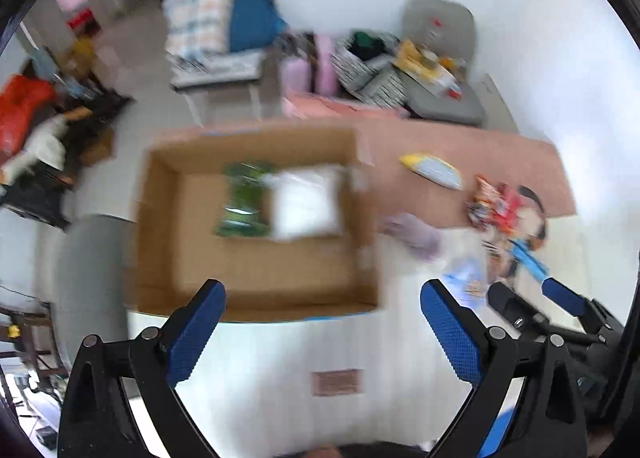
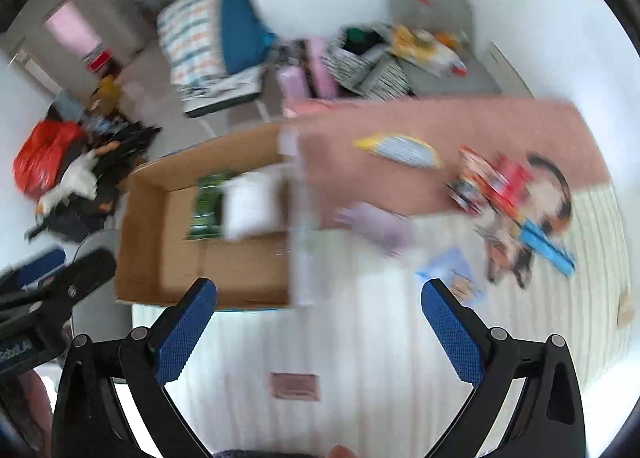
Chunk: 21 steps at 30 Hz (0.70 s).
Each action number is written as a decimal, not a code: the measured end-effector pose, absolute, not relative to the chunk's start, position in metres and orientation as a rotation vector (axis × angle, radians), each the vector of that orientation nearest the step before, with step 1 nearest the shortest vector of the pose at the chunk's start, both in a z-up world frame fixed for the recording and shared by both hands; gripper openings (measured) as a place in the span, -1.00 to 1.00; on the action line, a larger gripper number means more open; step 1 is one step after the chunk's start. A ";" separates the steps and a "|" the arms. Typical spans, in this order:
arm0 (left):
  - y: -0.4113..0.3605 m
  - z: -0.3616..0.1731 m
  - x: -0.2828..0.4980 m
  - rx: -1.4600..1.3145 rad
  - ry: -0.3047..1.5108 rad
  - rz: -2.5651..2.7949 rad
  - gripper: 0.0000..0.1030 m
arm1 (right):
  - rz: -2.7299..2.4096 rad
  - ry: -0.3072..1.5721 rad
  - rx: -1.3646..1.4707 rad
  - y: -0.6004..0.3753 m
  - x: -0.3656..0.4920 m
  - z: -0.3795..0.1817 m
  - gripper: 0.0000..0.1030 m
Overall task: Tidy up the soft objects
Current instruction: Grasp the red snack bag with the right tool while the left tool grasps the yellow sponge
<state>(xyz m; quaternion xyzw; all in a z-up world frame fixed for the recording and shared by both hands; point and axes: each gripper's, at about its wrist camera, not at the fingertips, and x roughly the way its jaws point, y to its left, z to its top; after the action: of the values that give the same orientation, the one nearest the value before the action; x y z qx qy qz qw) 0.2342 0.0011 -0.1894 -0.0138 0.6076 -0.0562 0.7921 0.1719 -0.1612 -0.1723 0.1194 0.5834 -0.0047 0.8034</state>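
Observation:
A brown cardboard box (image 1: 192,270) (image 2: 160,258) lies open on the bed, holding a green packet (image 1: 244,200) (image 2: 208,210) and a white soft pack (image 1: 306,202) (image 2: 252,206). On the bed to its right lie a lilac soft item (image 1: 412,234) (image 2: 376,224), a yellow and light-blue packet (image 1: 432,170) (image 2: 396,150), colourful red packets (image 1: 496,204) (image 2: 492,182), a blue strip (image 2: 548,244) and a pale blue packet (image 2: 452,274). My left gripper (image 1: 322,308) hangs open above the box's near edge. My right gripper (image 2: 318,304) is open too, nothing between its fingers.
The bedcover is pink (image 1: 480,162) at the far side and white striped (image 2: 360,338) nearer. Beyond it stand a grey chair (image 1: 440,58) with clutter, a striped bag (image 1: 364,66) and a blue and checked bundle (image 1: 224,6). Red and black things (image 1: 24,110) lie on the floor at left.

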 end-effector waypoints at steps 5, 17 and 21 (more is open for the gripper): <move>-0.088 -0.248 0.281 -0.096 1.498 -0.204 0.94 | -0.136 1.309 0.377 -0.284 0.188 -0.197 1.00; -0.193 -0.380 0.423 -0.297 1.768 -0.100 0.94 | -0.314 1.462 0.597 -0.476 0.280 -0.319 0.98; -0.201 -0.420 0.455 -0.350 1.827 -0.010 0.94 | -0.319 1.523 0.655 -0.489 0.304 -0.364 0.83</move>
<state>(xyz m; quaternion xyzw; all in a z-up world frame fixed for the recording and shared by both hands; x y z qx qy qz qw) 0.4547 -0.2007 -0.4197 -0.1506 0.7873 -0.0042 0.5978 0.3042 -0.4889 -0.3644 0.2899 0.6742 -0.1413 0.6644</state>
